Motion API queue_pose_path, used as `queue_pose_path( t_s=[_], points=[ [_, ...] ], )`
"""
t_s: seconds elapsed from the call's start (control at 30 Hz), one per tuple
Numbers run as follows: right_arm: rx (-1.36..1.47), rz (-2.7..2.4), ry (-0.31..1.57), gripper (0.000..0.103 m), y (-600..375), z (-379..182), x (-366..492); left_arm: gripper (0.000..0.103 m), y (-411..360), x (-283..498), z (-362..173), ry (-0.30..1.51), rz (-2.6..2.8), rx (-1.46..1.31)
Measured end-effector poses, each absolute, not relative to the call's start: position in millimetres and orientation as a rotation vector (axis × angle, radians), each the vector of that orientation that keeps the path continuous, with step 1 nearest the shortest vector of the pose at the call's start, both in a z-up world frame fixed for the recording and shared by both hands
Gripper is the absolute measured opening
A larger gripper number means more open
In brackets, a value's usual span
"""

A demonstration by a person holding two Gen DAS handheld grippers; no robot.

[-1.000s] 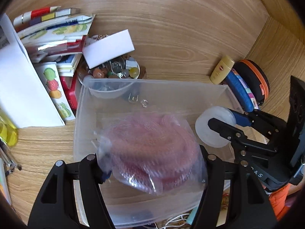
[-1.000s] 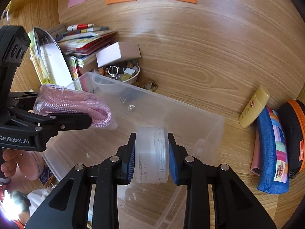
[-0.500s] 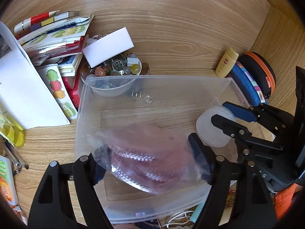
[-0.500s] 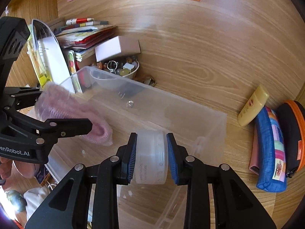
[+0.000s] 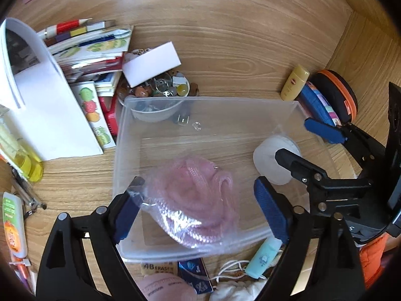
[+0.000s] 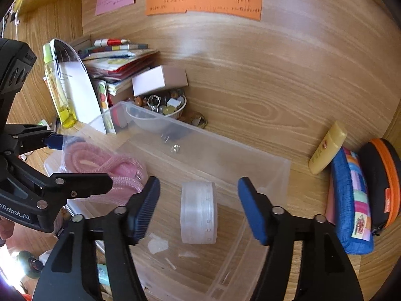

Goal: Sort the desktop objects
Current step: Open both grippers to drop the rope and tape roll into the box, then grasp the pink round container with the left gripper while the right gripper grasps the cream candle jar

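Left wrist view: the left gripper (image 5: 198, 208) has its fingers spread wide, the bagged pink cord (image 5: 193, 200) loose between them inside the clear bin (image 5: 125, 150). It looks soft, light and slippery in its film; pinch the coil's bulk.

Right wrist view: the right gripper (image 6: 199, 210) is also apart, the white jar (image 6: 199, 212) on edge at centre, cord at 9 o'clock. Rigid, smooth, likely to roll; grip its flat faces.

the writing on the orange note (image 6: 204, 0) is too small to read. the bowl of trinkets (image 5: 160, 95) sits partly behind the clear box (image 5: 120, 150). the white cord (image 5: 233, 273) and eraser (image 5: 156, 267) are half hidden under the box's near edge.
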State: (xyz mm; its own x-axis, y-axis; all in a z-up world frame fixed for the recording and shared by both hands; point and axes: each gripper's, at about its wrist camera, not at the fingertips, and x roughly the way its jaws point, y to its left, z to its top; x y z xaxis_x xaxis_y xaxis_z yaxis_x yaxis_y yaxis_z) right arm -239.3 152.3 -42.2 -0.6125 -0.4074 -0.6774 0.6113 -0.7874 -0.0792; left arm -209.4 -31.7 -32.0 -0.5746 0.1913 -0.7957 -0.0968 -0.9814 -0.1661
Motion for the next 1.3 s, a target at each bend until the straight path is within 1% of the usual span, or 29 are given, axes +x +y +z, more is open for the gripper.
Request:
queue_pose_path(
  t_s=[0.03,0.13,0.2,0.27,0.33,0.6,0.73,1.0,1.3],
  points=[
    [0.879,-2.376,0.415,0.074,152,-40,-237,0.088,-32,-207,-30,-0.154,2.653,-1.351],
    [0.849,-2.403,0.436,0.077,152,-34,-232,0.09,-33,-198,-22,-0.132,2.687,-1.325],
    [0.832,-2.41,0.442,0.078,153,-28,-227,0.095,-34,-192,-17,-0.118,2.712,-1.303],
    [0.816,-2.413,0.444,0.08,154,-22,-222,0.096,-36,-185,-12,-0.104,2.735,-1.283],
    [0.796,-2.419,0.447,0.085,157,-16,-214,0.096,-37,-177,-5,-0.094,2.749,-1.257],
    [0.706,-2.46,0.448,0.088,172,5,-175,0.098,-40,-143,15,-0.07,2.817,-1.158],
    [0.659,-2.482,0.439,0.095,182,12,-154,0.1,-43,-123,23,-0.079,2.849,-1.104],
    [0.615,-2.486,0.416,0.097,197,15,-116,0.1,-50,-95,23,-0.071,2.893,-1.067],
    [0.67,-2.46,0.416,0.097,201,-6,-93,0.1,-56,-75,7,-0.052,2.928,-1.102]
  ],
)
